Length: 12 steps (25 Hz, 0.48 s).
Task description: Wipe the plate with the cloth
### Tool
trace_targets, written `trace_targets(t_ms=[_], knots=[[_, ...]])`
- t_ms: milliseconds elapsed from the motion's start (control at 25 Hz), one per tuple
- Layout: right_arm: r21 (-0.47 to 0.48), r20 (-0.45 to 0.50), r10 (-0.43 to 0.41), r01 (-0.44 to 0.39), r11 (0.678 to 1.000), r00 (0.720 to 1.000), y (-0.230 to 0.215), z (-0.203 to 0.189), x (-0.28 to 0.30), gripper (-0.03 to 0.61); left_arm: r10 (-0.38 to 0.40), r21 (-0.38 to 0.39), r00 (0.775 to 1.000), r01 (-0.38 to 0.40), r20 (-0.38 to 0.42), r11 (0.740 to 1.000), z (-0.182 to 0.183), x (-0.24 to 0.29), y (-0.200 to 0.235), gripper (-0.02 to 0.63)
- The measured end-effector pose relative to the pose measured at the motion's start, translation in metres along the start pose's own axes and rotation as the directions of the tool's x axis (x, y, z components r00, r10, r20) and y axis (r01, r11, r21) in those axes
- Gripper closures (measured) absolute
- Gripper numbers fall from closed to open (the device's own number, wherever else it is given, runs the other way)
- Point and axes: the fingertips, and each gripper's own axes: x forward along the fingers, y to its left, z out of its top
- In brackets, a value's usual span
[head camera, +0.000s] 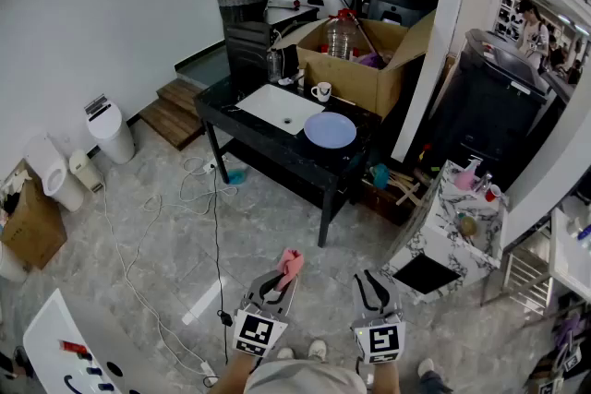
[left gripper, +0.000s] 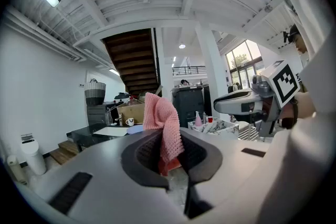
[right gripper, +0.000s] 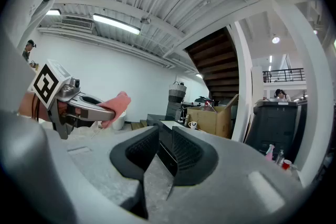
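A pale blue plate (head camera: 330,130) lies on the black table (head camera: 254,138), far ahead of me across the floor. My left gripper (head camera: 275,283) is held low in front of my body, shut on a pink knitted cloth (head camera: 290,266). In the left gripper view the cloth (left gripper: 161,124) sticks up and drapes from between the pads of that gripper (left gripper: 169,150). My right gripper (head camera: 373,289) hangs beside it, open, with nothing between its fingers. The right gripper view shows a gap between that gripper's (right gripper: 164,150) pads, and the left gripper (right gripper: 86,108) with the cloth (right gripper: 116,104) off to the left.
On the table stand a white board (head camera: 280,108), a white cup (head camera: 320,91) and an open cardboard box (head camera: 365,60). Cables (head camera: 199,189) trail over the floor before the table. A marble-topped cabinet (head camera: 448,231) stands at right, a white bin (head camera: 113,129) and wooden steps (head camera: 175,111) at left.
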Motion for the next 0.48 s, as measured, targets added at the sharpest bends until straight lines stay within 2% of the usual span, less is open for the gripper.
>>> trace_targets(t_ms=[160, 480], knots=[[0.049, 0.018, -0.002, 0.001, 0.999, 1.0, -0.022, -0.004, 0.004, 0.502, 0.02, 0.001, 1.0, -0.02, 0.009, 1.0, 0.007, 0.018, -0.008, 0.58], [0.1, -0.018, 0.017, -0.015, 0.995, 1.0, -0.065, -0.021, 0.021, 0.502, 0.071, 0.024, 0.997, -0.071, 0.003, 0.997, 0.018, 0.056, -0.017, 0.58]])
